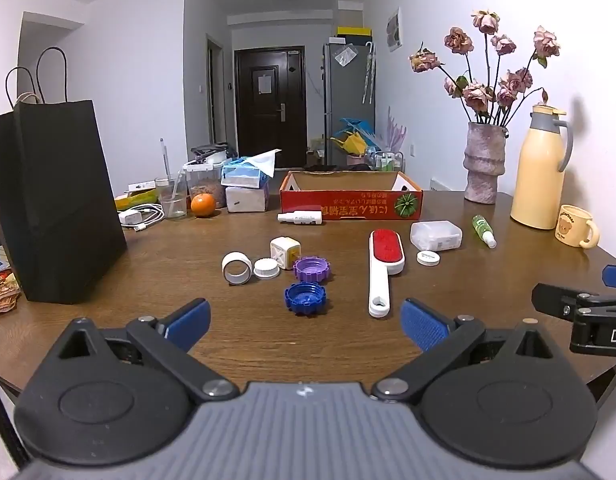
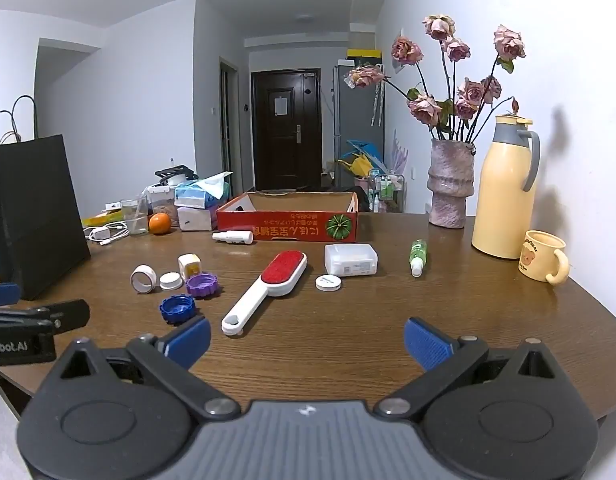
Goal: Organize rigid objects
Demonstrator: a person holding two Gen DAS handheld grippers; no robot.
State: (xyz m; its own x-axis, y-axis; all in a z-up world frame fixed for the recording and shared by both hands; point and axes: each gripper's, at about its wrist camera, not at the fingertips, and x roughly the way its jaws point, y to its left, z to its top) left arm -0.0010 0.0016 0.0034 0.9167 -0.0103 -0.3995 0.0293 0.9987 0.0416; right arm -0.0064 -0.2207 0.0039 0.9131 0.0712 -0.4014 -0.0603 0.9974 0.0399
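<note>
- Two claws: the left claw (image 1: 304, 326) and the right claw (image 2: 308, 340) both hover spread wide over the near edge of the table (image 1: 248, 336), nothing between their pads.
- One red box (image 1: 349, 200) sits at twelve o'clock, open.
- One lint brush (image 1: 383, 268) lies mid-table, handle toward six o'clock.
- Two ridged caps: blue cap (image 1: 305, 298) and purple cap (image 1: 312, 269), just beside each other, at nine o'clock of the brush.
- One white ring (image 1: 236, 267), one white lid (image 1: 266, 268) and one cube (image 1: 284, 252) cluster at nine o'clock of the caps.
- One clear case (image 1: 435, 235), one white disc (image 1: 427, 257) and one green bottle (image 1: 483, 231) lie at two o'clock.
- One white tube (image 1: 300, 218) lies against the box front.
</note>
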